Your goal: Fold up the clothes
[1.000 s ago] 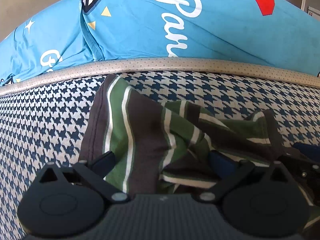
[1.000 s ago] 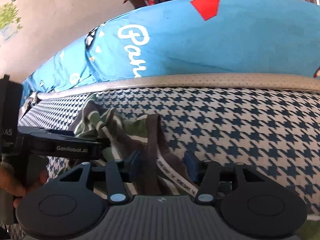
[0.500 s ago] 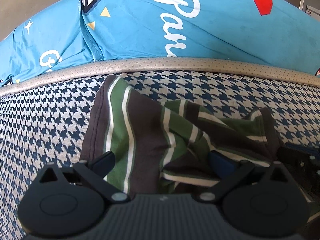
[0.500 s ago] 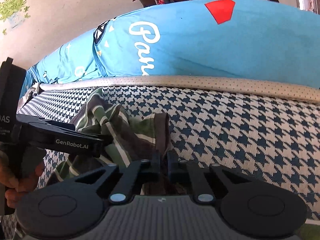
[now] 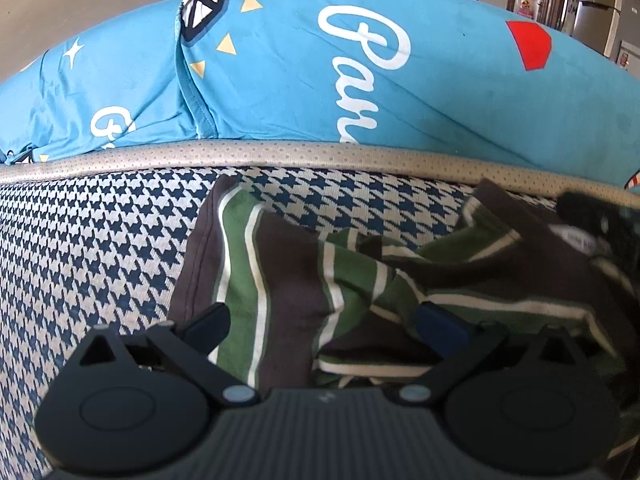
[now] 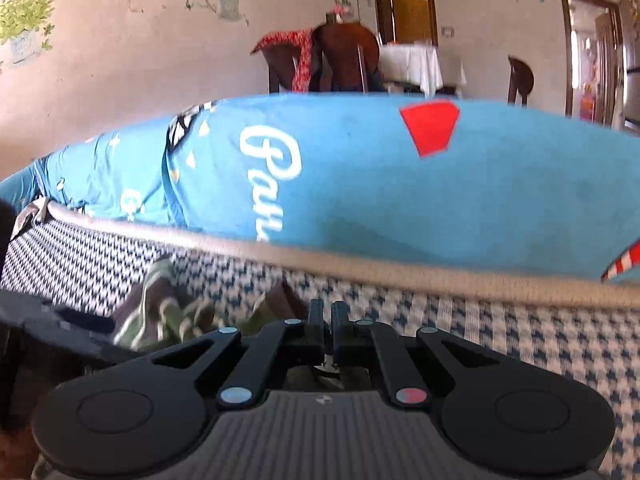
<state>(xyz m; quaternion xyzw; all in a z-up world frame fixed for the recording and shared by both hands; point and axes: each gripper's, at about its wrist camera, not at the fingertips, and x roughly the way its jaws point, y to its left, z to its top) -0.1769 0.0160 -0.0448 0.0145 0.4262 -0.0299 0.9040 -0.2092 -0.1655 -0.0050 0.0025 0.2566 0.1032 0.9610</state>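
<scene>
Striped garment (image 5: 304, 280) — crumpled on the houndstooth cushion (image 5: 100, 240), one corner gripped.

Right gripper (image 6: 324, 316), parted a second ago, has clamped its jaws onto the waistband edge and lifted it; the cloth now rises at 3 o'clock in the left view. Left gripper (image 5: 320, 324) hovers with jaws wide apart over the fabric. Judgement: spreading can follow — clear cushion lies at 9 o'clock; the blue pillow (image 5: 440, 80) bounds 12 o'clock.

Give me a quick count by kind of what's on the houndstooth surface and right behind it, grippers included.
Striped garments: 1, green, brown and white
Blue printed cushions: 2
Grippers: 2, left gripper, right gripper
Total: 5
</scene>
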